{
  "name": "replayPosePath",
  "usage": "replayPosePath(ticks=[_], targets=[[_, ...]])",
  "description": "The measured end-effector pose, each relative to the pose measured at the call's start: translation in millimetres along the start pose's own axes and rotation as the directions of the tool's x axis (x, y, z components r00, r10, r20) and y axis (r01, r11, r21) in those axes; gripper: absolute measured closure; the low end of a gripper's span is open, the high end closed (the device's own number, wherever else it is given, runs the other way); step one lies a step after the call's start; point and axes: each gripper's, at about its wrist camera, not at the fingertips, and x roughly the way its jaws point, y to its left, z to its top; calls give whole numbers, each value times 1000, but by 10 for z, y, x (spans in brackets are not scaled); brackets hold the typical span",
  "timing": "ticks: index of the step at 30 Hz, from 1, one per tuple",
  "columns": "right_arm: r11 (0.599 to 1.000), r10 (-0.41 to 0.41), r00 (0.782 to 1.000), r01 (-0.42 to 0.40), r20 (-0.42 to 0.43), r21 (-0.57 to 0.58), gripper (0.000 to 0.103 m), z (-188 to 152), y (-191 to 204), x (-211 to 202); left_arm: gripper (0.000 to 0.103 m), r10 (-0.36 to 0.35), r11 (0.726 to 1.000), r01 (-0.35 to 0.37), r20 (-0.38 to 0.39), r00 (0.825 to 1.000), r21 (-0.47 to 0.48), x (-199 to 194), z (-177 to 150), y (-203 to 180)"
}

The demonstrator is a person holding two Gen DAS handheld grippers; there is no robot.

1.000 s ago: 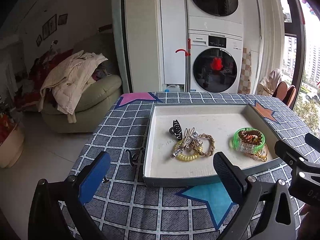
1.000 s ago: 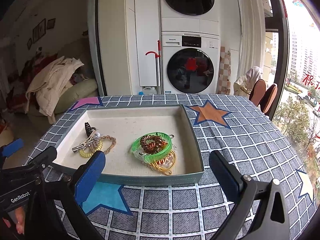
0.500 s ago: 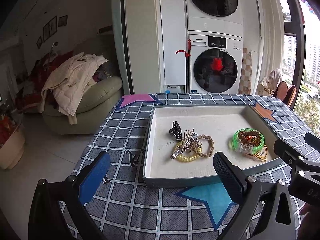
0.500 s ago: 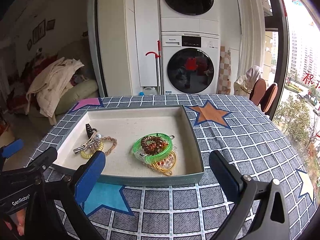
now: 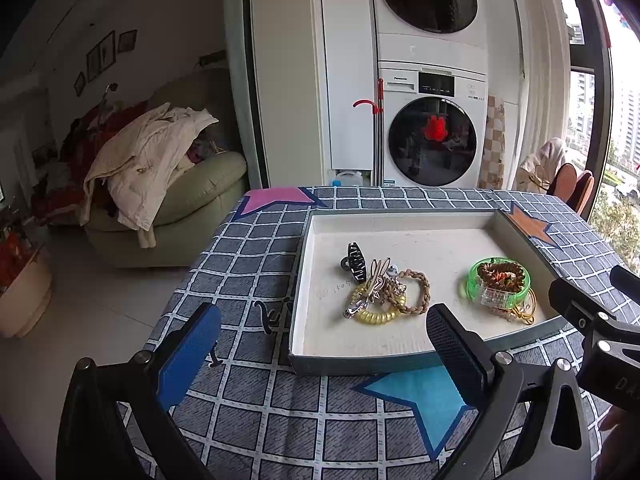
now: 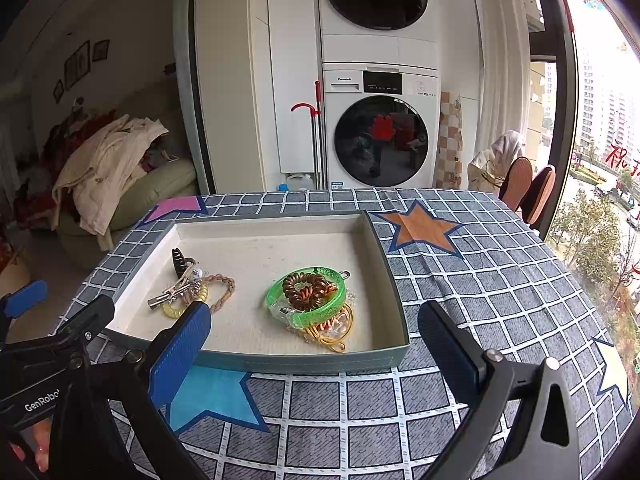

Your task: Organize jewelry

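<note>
A shallow grey tray (image 5: 400, 362) with a white floor sits on the checked tablecloth; it also shows in the right wrist view (image 6: 304, 360). In it lie a black claw clip (image 5: 355, 263), a yellow coil hair tie (image 5: 378, 312), a braided tan bracelet (image 5: 418, 292) and a silver clip (image 6: 170, 294) in one pile. A green bangle (image 5: 500, 286) with a brown coil tie (image 6: 310, 285) lies to the right, over a gold cord (image 6: 334, 338). My left gripper (image 5: 324, 350) is open and empty in front of the tray. My right gripper (image 6: 314, 354) is open and empty too.
The tablecloth (image 6: 480, 280) has coloured stars. The table's left edge (image 5: 188, 280) drops to the floor, with a sofa (image 5: 192, 196) beyond. Stacked washing machines (image 6: 380, 120) stand behind the table. Chairs (image 6: 528, 188) stand at the far right.
Both grippers have drifted slightly; the tray sits a little lower and nearer in the views. Nothing was grasped or released.
</note>
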Motion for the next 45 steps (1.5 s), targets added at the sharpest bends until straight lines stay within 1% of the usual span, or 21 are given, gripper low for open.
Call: replayPosePath(ticks=[45], targets=[[1000,1,1000,-1,7,-2,0,39,29,-28,0,6,1000,-6,0,1000,-3,-9,4,3]])
